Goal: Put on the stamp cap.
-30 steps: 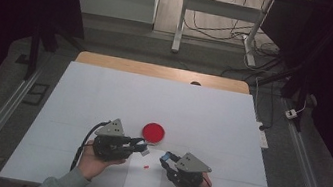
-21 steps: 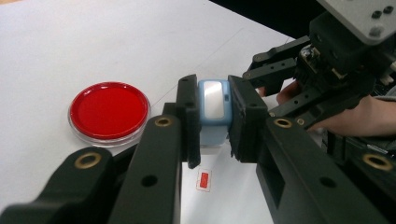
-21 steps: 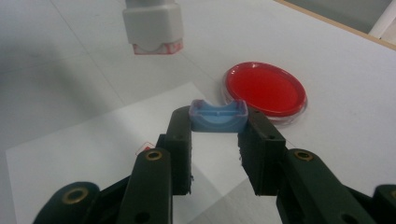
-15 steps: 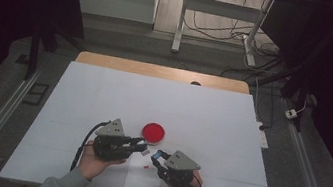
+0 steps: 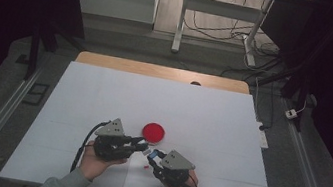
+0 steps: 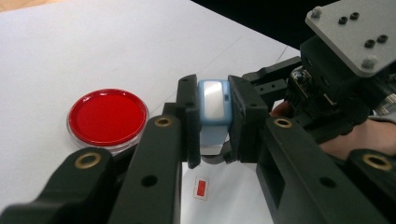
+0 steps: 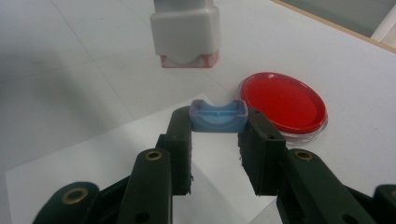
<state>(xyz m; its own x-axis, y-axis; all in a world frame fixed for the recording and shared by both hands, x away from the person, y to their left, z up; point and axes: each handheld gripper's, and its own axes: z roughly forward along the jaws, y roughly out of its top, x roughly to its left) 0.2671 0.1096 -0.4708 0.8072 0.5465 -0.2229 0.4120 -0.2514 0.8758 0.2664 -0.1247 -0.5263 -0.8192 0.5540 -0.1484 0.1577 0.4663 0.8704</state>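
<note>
High view first: a person's two hands work at the near edge of the white counter [image 5: 178,100], the left tongs [image 5: 142,145] and the right tongs [image 5: 153,155] pointed toward each other over a sheet of paper [image 5: 140,183] that bears a small red mark [image 5: 146,168]. A round red dish [image 5: 154,132] sits just beyond the tongs, apart from both. Left gripper view: the jaws are clamped on the sides of a pale blue stamp [image 6: 214,100], carried clear of the paper, its white label turned to the camera; my reading is that this grip steadies the body so the other hand can work at its lower end. The right tongs' body and grey plate crowd the upper right, very near, and could knock the stamp. Right gripper view: the right tongs are closed narrowly on a small blue cap [image 7: 218,116], gripped by its two ends with the hollow side up, probably so it can meet the stamp's red-edged face, which hangs above and a little to the left, apart from it. The dish lies just beside the cap's far end, near enough to be brushed.
</note>
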